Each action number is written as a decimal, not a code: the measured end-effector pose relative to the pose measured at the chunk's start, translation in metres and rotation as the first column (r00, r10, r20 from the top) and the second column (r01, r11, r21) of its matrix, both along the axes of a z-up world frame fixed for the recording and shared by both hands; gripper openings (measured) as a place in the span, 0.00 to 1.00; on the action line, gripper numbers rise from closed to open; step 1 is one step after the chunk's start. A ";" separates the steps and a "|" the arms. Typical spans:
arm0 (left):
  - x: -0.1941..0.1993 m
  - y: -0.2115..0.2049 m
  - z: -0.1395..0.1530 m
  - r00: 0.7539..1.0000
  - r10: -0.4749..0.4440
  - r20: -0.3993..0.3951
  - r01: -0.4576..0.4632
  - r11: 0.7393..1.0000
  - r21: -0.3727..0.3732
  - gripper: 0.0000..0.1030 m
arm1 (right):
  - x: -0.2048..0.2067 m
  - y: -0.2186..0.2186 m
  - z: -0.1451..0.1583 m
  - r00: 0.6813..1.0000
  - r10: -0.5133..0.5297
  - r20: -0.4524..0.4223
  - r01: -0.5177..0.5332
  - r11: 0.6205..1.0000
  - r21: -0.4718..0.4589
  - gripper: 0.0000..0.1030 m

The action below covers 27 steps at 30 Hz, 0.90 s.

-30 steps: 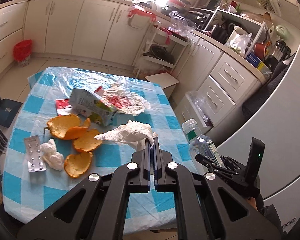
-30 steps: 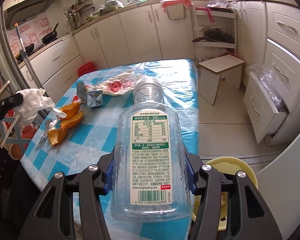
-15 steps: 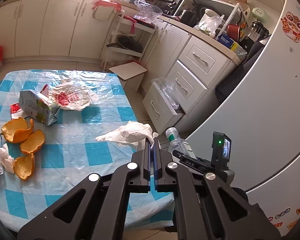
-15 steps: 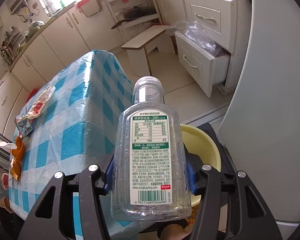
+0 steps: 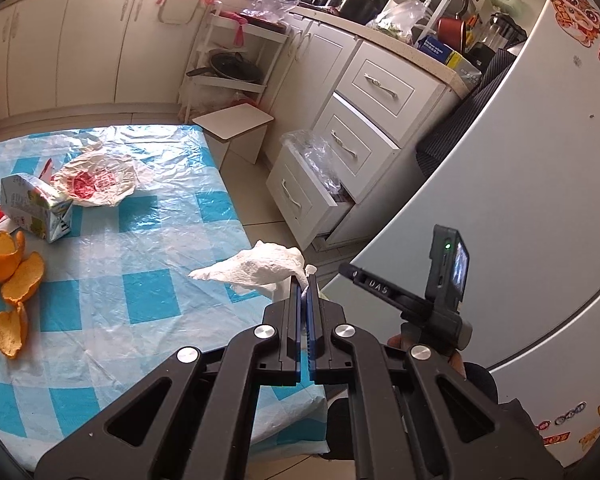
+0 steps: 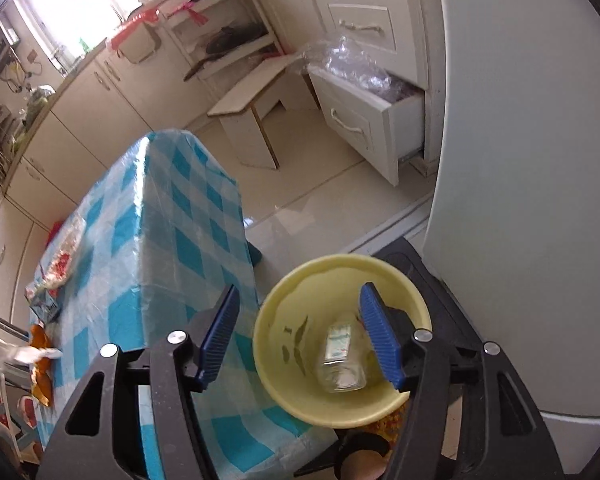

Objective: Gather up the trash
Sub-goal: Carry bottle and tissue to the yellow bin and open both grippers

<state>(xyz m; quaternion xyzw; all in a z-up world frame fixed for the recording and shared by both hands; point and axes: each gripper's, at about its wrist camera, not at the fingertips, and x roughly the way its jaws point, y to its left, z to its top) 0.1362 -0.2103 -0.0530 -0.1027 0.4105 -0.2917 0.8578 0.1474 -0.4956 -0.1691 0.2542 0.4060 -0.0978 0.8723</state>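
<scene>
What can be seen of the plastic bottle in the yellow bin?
The plastic bottle is clear, seemingly empty, with a white and green label. It lies tilted on the bottom of the yellow bin, base toward the camera, free of any grip. The right tool hangs open above it, touching nothing. The neck is hard to see.

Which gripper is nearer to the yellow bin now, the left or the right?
Right. The right gripper hangs open directly above the yellow bin; the left gripper holds a tissue over the table's edge.
</scene>
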 end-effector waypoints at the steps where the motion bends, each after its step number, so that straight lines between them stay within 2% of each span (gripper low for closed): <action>1: 0.000 -0.005 -0.004 1.000 -0.008 -0.005 0.008 1.000 0.008 0.02 | -0.003 0.001 0.007 0.999 -0.002 0.040 0.002 1.000 -0.002 0.63; 6: 0.005 -0.033 -0.022 0.998 -0.047 -0.036 0.048 0.998 0.028 0.02 | -0.016 0.005 0.041 0.980 -0.016 0.201 0.029 0.998 -0.060 0.69; 11: 0.010 -0.072 -0.041 0.993 -0.105 -0.057 0.107 0.993 0.046 0.02 | -0.029 0.007 0.066 0.952 -0.033 0.305 0.080 0.986 -0.144 0.75; 15: 0.017 -0.101 -0.060 0.988 -0.138 -0.073 0.143 0.988 0.057 0.02 | -0.037 0.001 0.076 0.936 -0.060 0.348 0.124 0.979 -0.165 0.82; 19: 0.030 -0.124 -0.091 0.981 -0.151 -0.124 0.162 0.983 0.082 0.03 | -0.033 -0.005 0.074 0.940 -0.084 0.332 0.140 0.979 -0.149 0.83; 21: 0.037 -0.129 -0.105 0.976 -0.149 -0.162 0.164 0.983 0.080 0.07 | -0.032 -0.007 0.073 0.943 -0.091 0.321 0.144 0.979 -0.145 0.83; 23: 0.040 -0.130 -0.114 0.973 -0.137 -0.188 0.154 0.985 0.080 0.23 | -0.031 -0.007 0.072 0.946 -0.092 0.311 0.145 0.978 -0.151 0.83; 26: 0.039 -0.125 -0.115 0.975 -0.122 -0.186 0.137 0.988 0.072 0.37 | -0.030 -0.005 0.072 0.950 -0.089 0.300 0.144 0.976 -0.165 0.84; 27: 0.038 -0.122 -0.113 0.976 -0.119 -0.181 0.134 0.988 0.074 0.39 | -0.030 -0.004 0.072 0.951 -0.087 0.298 0.142 0.975 -0.169 0.84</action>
